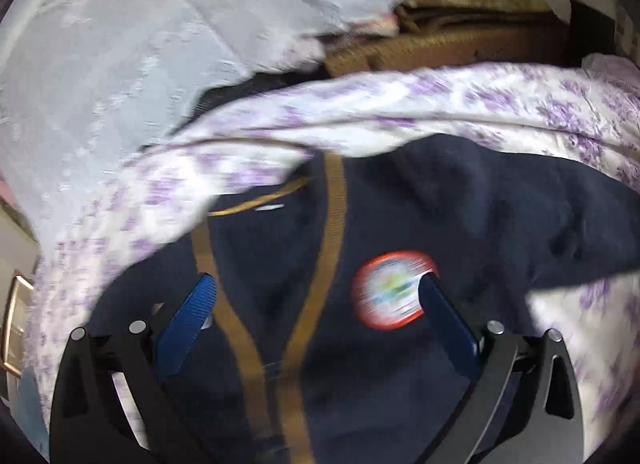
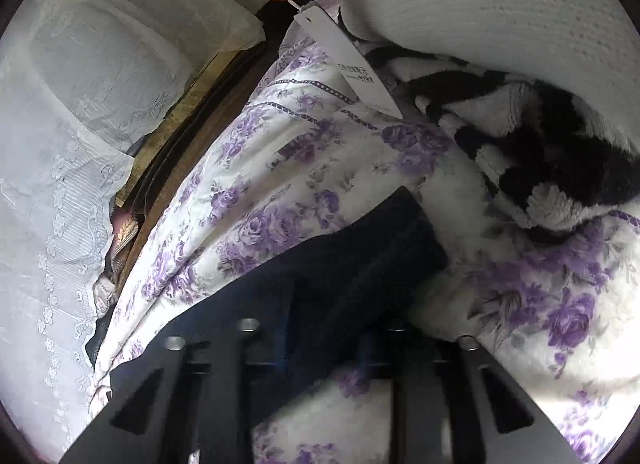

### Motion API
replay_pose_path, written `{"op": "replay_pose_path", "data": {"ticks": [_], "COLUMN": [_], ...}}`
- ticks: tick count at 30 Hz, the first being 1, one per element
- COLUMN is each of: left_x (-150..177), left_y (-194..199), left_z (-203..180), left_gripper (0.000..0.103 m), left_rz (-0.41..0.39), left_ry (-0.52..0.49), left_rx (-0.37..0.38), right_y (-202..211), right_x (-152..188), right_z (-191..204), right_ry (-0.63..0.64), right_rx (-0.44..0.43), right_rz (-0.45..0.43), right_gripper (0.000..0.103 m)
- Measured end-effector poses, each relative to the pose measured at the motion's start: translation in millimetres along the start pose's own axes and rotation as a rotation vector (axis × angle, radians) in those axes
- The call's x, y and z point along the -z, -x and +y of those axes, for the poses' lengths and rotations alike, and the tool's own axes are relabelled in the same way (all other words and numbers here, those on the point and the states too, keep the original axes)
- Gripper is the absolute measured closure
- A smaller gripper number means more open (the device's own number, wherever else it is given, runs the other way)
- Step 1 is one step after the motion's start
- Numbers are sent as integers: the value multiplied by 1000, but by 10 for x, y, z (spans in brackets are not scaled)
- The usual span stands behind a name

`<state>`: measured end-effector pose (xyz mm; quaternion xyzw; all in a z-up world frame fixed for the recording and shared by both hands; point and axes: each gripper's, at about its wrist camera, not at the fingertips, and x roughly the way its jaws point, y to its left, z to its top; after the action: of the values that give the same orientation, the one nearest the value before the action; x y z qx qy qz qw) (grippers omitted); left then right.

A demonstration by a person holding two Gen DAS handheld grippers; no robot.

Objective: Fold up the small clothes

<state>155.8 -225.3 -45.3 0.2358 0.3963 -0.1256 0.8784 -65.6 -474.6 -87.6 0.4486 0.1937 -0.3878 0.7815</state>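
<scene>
Left gripper (image 1: 316, 296): jaws stand wide apart and empty above the navy cardigan (image 1: 400, 224), which lies spread on the floral bedsheet (image 1: 440, 104). Tan placket strips (image 1: 334, 224) run between the jaws; the round badge (image 1: 394, 290) shows just inside one jaw, probably lined up for a centre fold.

Right gripper (image 2: 320, 344): jaws close together, tips dark; the sleeve (image 2: 360, 252) lies under them, grip uncertain.

Beyond: black-and-white fleece (image 2: 540, 168), lace cloth (image 2: 80, 124).

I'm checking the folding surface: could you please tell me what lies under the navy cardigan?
The navy cardigan lies on a white bedspread with purple flowers. What is beneath the bedspread is covered and cannot be seen.
</scene>
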Motion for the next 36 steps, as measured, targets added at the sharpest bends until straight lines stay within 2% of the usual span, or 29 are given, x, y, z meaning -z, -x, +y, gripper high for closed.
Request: {"op": "replay_pose_path", "data": {"ticks": [1, 3, 5, 8, 12, 15, 17, 22, 26, 27, 28, 30, 33, 36], "left_x": [-56, -79, -15, 33, 85, 171, 280, 660, 939, 967, 965, 967, 957, 932], "left_y": [-133, -390, -397, -359, -237, -155, -114, -257, -478, -592, -653, -628, -596, -609], "left_z": [-165, -417, -479, -403, -46, 356, 612, 1467, 2091, 2264, 2380, 2515, 2556, 2494], "left_gripper": [4, 4, 4, 4, 4, 4, 4, 4, 4, 4, 4, 4, 4, 4], "left_rz": [26, 61, -28, -28, -5, 8, -3, -20, 17, 71, 111, 100, 81, 86], "left_ry": [-10, -56, -52, -34, 46, 91, 83, 72, 195, 273, 336, 401, 404, 377], "left_rx": [3, -44, -73, -30, 85, 138, 104, -163, -192, -148, -68, -5, 2, -23], "right_y": [-1, -8, 32, 202, 496, 616, 684, 700, 688, 695, 714, 754, 800, 828], "right_x": [-12, -20, -44, -54, 19, 84, 158, 357, 587, 658, 737, 890, 1083, 1264], "right_z": [10, 17, 53, 268, 608, 855, 979, 1381, 1677, 1741, 1791, 1915, 2119, 2288], "right_ry": [9, 20, 28, 116, 237, 307, 343, 412, 444, 453, 462, 487, 530, 554], "right_rx": [-15, -41, -84, -152, -240, -296, -315, -341, -354, -358, -361, -368, -383, -398], "right_rz": [3, 5, -2, -54, -101, -85, -77, -31, 2, 11, 18, 27, 37, 48], "right_gripper": [86, 91, 94, 95, 96, 96, 96, 96, 96, 96, 96, 96, 96, 96]}}
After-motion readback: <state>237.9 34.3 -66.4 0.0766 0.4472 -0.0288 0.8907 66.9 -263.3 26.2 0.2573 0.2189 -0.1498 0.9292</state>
